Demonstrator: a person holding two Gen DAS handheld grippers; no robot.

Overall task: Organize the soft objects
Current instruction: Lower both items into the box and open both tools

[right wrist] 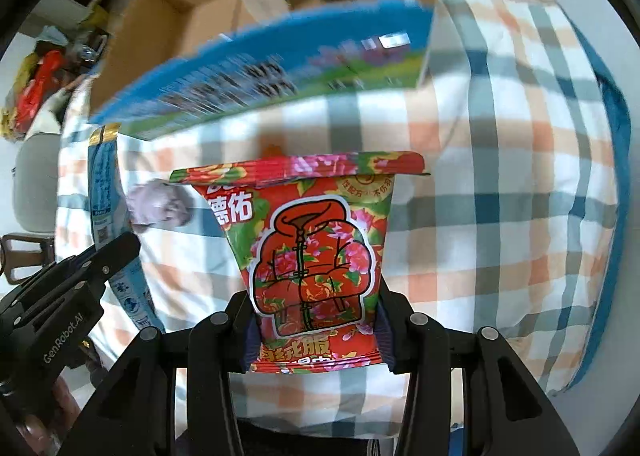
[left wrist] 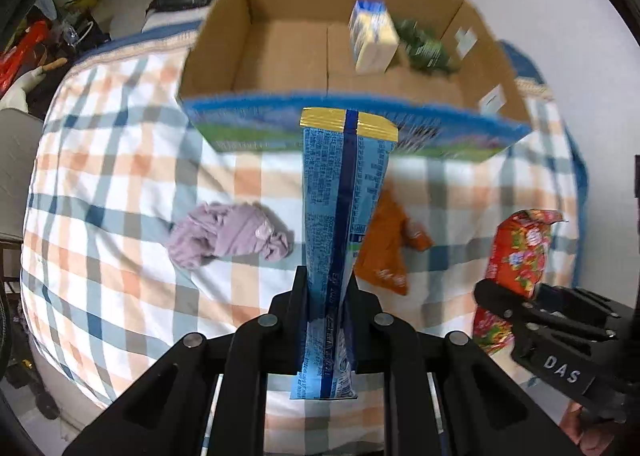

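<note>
My left gripper [left wrist: 328, 292] is shut on a tall blue snack packet [left wrist: 344, 216] with a gold top, held upright above the bed. My right gripper [right wrist: 316, 320] is shut on a red flowered packet [right wrist: 312, 248], also held up; that packet shows at the right of the left wrist view [left wrist: 516, 256]. The open cardboard box [left wrist: 224, 40] with a blue printed front stands ahead of both grippers. It holds a yellow-white carton [left wrist: 372, 36] and a green packet [left wrist: 424, 44]. A crumpled lilac cloth [left wrist: 228, 234] and an orange packet [left wrist: 384, 244] lie on the bed.
The bed has a plaid cover [left wrist: 120, 176] in orange, blue and white, with a blue edge [right wrist: 612, 128] at the right. Clutter, bags and a red item [left wrist: 24, 52] sit on the floor far left. A grey chair [left wrist: 16, 160] stands left of the bed.
</note>
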